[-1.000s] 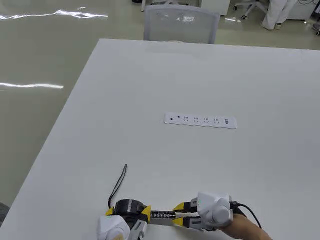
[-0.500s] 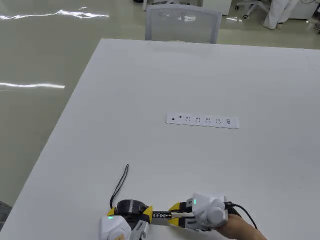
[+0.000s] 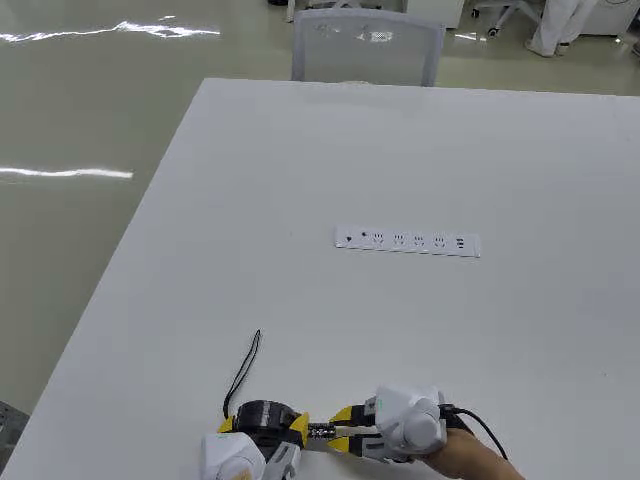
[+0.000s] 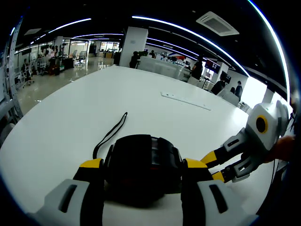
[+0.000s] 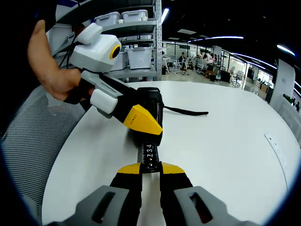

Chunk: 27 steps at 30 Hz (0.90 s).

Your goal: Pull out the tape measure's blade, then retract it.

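You are clamping the left gripper (image 4: 143, 165) on the tape measure (image 4: 141, 150): its two yellow-tipped jaws are pressing against opposite sides of the black case. The case is resting on the white tabletop (image 3: 400, 150) at the bottom of the head view, left of centre. You are pinching the right gripper (image 5: 150, 168) on the blade (image 5: 149, 153), its jaws drawn together over the end of the strip. A short length of numbered blade is showing between the case and the jaw tips. In the head view the two grippers are pointing at each other, tips near, with the blade spanning the gap between them. The black wrist cord (image 3: 245, 365) is trailing from the case across the tabletop, upward in the frame. A white power strip (image 3: 408, 241) is lying flat, well apart from the tape measure, near the centre of the head view. A grey chair (image 3: 365, 45) is standing against the tabletop's edge at the top of the frame.
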Tool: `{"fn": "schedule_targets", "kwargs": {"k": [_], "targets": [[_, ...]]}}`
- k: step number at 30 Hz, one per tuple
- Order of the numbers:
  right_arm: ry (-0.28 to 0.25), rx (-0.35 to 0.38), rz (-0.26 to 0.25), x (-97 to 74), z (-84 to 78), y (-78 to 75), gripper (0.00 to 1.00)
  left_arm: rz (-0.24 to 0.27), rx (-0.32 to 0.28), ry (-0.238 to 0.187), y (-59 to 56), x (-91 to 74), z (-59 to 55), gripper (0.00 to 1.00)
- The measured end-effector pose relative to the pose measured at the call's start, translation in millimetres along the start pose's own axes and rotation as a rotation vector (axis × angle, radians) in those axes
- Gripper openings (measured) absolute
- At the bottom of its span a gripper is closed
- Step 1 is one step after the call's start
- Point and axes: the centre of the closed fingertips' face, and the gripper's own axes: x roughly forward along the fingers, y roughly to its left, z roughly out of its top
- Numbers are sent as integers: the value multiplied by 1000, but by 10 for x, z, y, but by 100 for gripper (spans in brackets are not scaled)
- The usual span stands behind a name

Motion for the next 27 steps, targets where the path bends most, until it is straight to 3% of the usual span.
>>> {"fn": "schedule_targets", "kwargs": {"k": [27], "targets": [[-12, -20, 11, 256, 140, 19, 12, -15, -16, 4, 5, 0, 7, 63]]}}
